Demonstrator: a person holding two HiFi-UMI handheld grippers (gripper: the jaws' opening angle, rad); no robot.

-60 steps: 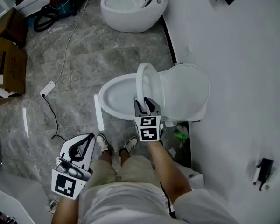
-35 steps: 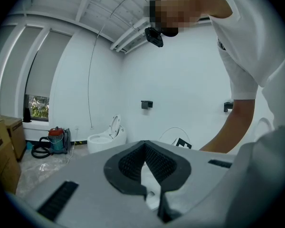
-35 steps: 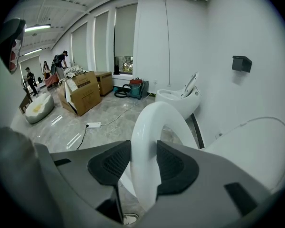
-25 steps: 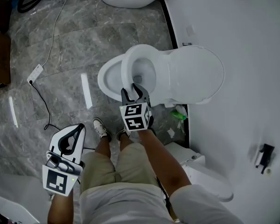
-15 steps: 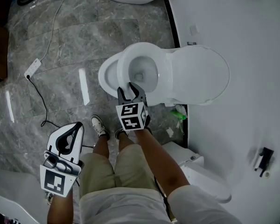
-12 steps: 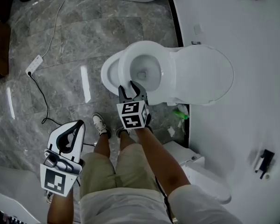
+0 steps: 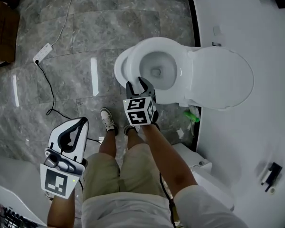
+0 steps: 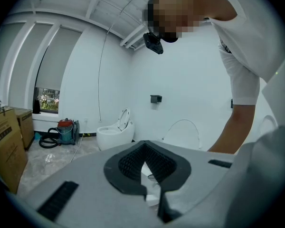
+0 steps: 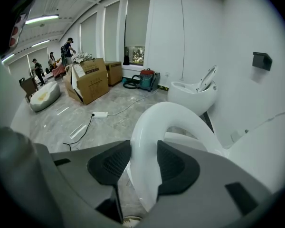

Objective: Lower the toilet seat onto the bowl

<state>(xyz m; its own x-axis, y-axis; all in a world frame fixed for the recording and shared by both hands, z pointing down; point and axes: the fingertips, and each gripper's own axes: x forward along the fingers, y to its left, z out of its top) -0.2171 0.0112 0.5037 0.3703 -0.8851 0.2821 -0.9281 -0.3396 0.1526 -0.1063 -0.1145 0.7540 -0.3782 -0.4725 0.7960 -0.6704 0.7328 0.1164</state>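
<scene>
A: At the toilet against the white wall, where did the toilet seat [image 7: 154, 42] stand?

B: Partway down. It was tilted, its front edge raised off the bowl [image 7: 118, 71]. From above, a sliver of bowl rim showed beyond the ring on the left. The right gripper view showed open space under the ring's arch.

A: Who had it?

B: The right tongs [image 7: 141, 85] were clamped on the front of the ring, one pad on each face. The grip looked square, with no sign of slipping.

A: And the left tongs [image 7: 79, 122]?

B: They were low beside the person's leg, over the floor [image 7: 61, 56]. Their tips were closed with nothing between them, and they took no part in the job.

A: The lid [image 7: 223, 77]?

B: It was back by the wall, well apart from the seat.

A: Progress, in your judgement?

B: The seat was grasped and tipped well forward, I'd say past halfway. What remained was to ease the last stretch down until the ring sat flat on the rim, then release. Letting go early would risk a slam.
</scene>
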